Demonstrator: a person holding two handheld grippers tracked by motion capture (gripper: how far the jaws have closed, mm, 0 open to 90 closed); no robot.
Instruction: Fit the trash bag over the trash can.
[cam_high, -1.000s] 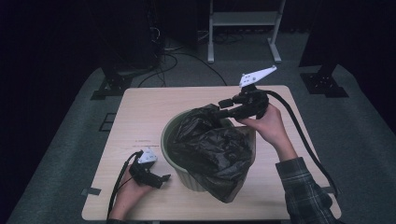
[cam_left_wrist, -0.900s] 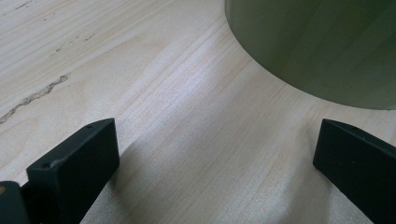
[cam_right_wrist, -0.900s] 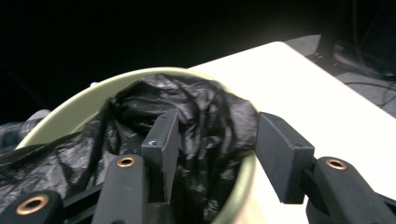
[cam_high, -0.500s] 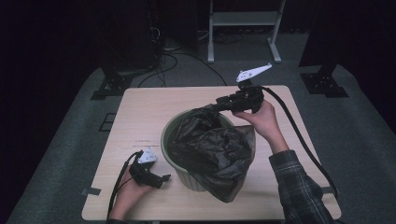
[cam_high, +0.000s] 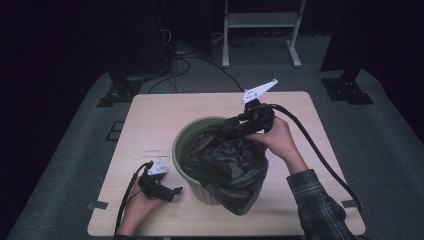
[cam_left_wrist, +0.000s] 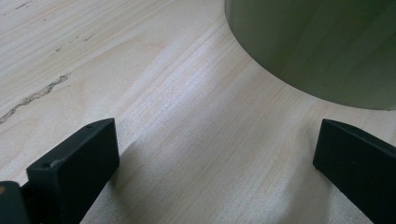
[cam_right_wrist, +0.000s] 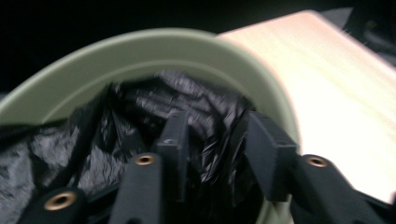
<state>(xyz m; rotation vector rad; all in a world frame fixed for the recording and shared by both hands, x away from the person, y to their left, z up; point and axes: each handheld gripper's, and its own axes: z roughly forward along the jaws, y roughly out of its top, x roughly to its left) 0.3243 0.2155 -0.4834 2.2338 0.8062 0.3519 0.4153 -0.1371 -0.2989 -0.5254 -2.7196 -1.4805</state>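
Your right tongs (cam_high: 231, 126) reach over the far rim of the green bin (cam_high: 186, 134), their jaws partly apart and just reopening, with a fold of the black bin bag (cam_high: 227, 162) bunched between them; in the right gripper view the plastic crowds both black fingers (cam_right_wrist: 173, 154), but whether the pads truly pinch it you cannot tell from the blur. The bag sits half in the bin, its near side spilling over the front rim and down the wall to the table (cam_high: 150, 120).

To do this step well, catch only the bag's edge, not a thick wad, and draw it out and over the far rim so the liner's mouth wraps the lip rather than sinking inside. Keep the pull gentle, since thin film tears and a light bin tips easily.

Your left tongs (cam_high: 167, 192) lie low on the table just beside the bin's base, jaws wide apart and holding nothing; they look well placed to steady the wall (cam_left_wrist: 322, 46) if the bin starts to slide.

The table is pale wood with a few dark marks. Around it lie grey carpet, black cables (cam_high: 192, 60), stand feet (cam_high: 117, 92) and a pale metal frame (cam_high: 260, 30) in a darkened room.
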